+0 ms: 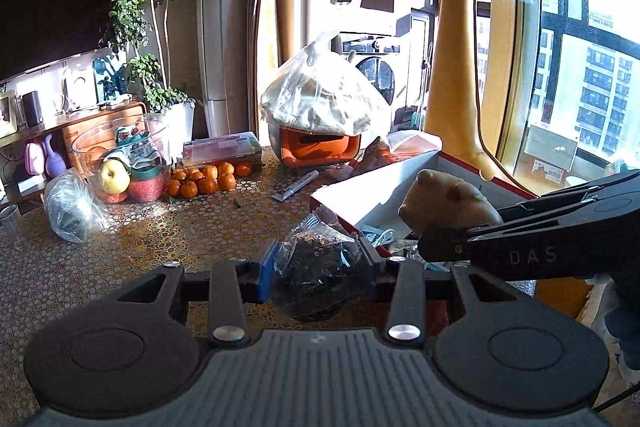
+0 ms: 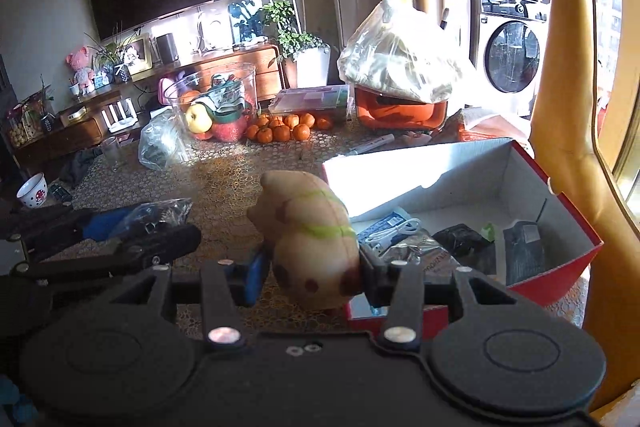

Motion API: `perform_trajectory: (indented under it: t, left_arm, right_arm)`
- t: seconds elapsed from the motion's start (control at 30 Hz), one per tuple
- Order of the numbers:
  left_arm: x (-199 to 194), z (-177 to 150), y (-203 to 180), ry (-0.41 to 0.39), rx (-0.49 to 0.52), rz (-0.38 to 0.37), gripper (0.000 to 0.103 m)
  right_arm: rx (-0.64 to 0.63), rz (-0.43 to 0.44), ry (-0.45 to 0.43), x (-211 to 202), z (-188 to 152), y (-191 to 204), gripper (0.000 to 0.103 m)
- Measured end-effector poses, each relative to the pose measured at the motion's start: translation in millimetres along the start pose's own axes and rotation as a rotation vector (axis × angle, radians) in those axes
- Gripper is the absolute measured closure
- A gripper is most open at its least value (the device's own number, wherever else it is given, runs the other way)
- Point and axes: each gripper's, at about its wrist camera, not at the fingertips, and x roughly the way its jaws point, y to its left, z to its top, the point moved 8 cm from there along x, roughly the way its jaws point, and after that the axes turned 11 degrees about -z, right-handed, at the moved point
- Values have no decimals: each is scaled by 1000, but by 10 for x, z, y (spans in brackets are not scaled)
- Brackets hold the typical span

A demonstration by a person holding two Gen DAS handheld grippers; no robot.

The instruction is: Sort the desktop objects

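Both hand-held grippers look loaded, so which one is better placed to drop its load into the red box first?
Probably the right hand-held gripper: its plush toy sits at the red box edge; the left hand-held gripper and bag are farther off.

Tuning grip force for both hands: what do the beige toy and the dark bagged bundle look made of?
Beige toy: seemingly soft matte foam or rubber; rounded, painted green stripes and reddish spots.
Dark bagged bundle: clear, glossy, crinkled plastic film over something black; contents unclear.
Open box: matte white cardboard, red outside.

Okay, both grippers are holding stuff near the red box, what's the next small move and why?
Probably carry the right gripper forward over the red box and release the plush toy there. The toy is clamped just short of the open box, which already holds sorted items; the left gripper holds a plastic packet.
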Motion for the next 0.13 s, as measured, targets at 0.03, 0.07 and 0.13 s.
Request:
perform_trajectory:
  t: [0.03,0.07,0.13]
  left_arm:
    - [26,10,-38,3,2,-5,63]
    - [42,15,-65,5,3,-9,63]
    - [100,35,-144,9,9,-20,63]
  right_arm:
    - [3,-8,-1,-19,-3,-64,57]
    - [6,-15,-3,-35,-8,-114,57]
    - [14,-25,-5,-54,-11,-213,57]
